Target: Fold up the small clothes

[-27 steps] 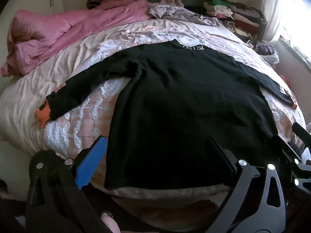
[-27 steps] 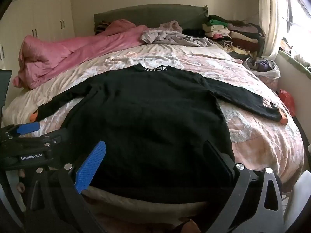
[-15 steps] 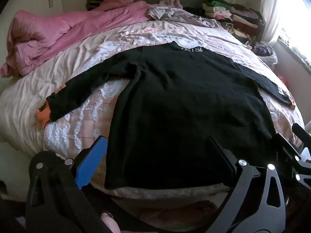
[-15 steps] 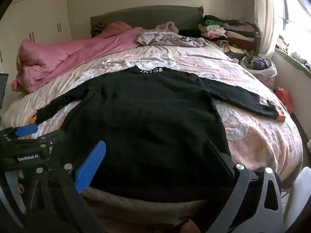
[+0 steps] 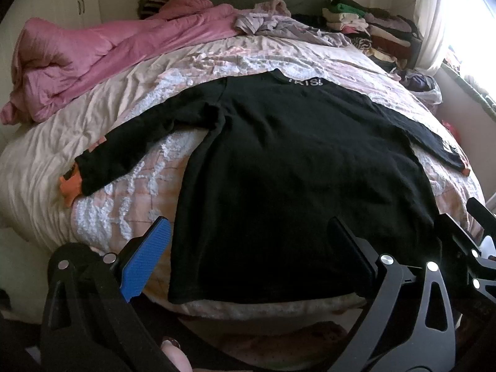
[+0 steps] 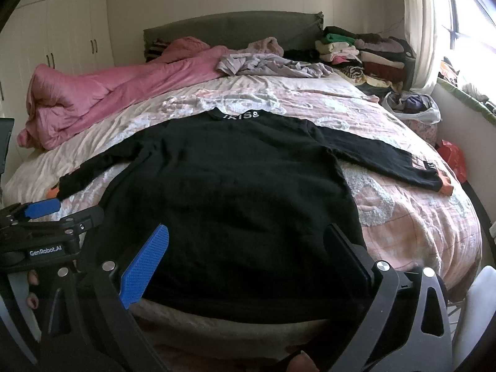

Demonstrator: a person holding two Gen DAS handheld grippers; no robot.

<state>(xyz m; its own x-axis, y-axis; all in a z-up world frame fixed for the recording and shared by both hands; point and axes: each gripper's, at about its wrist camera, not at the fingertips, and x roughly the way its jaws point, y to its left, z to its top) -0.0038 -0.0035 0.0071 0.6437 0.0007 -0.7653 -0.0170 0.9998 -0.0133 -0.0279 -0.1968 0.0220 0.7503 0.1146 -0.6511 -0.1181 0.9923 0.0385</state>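
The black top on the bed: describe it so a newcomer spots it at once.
Start at the wide bed with its pale pink quilted cover. The black long-sleeved top lies flat near the foot, sleeves spread. Unlike the crumpled pink duvet behind it, it is dark, with orange cuffs and white collar lettering.

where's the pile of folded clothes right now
The pile of folded clothes sits at the bed's far right corner in both views, beside the headboard and the curtain.
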